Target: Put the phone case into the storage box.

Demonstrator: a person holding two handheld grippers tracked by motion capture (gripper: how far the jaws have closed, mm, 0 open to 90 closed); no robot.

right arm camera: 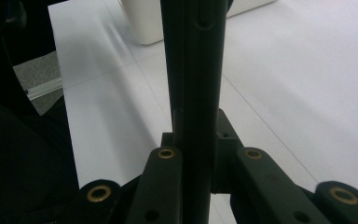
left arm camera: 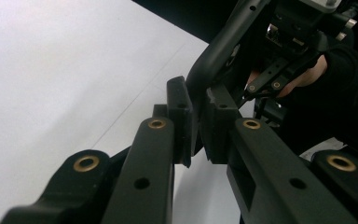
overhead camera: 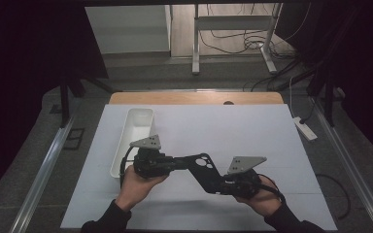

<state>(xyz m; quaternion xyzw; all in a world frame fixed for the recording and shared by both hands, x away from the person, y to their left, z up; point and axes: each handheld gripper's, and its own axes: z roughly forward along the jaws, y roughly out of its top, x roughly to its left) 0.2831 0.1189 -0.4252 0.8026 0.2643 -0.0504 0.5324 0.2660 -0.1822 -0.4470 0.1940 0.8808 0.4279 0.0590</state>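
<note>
Flat black plastic phone-shaped case (overhead camera: 203,171) grasped at both ends by left claw (overhead camera: 180,162) and right claw (overhead camera: 222,186), above white bench (overhead camera: 252,136).

Place: this is looking like a lab or test room.
Bench (overhead camera: 272,145): white sheet is covering it.
Floor: loose cables (overhead camera: 238,41) are lying by a metal stand (overhead camera: 196,43).
Sides: dark curtains (overhead camera: 24,73) are hanging.

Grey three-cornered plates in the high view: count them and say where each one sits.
2. One grey plate sits on top of the left gripper, beside the white tray; the other grey plate tops the right gripper.
</note>
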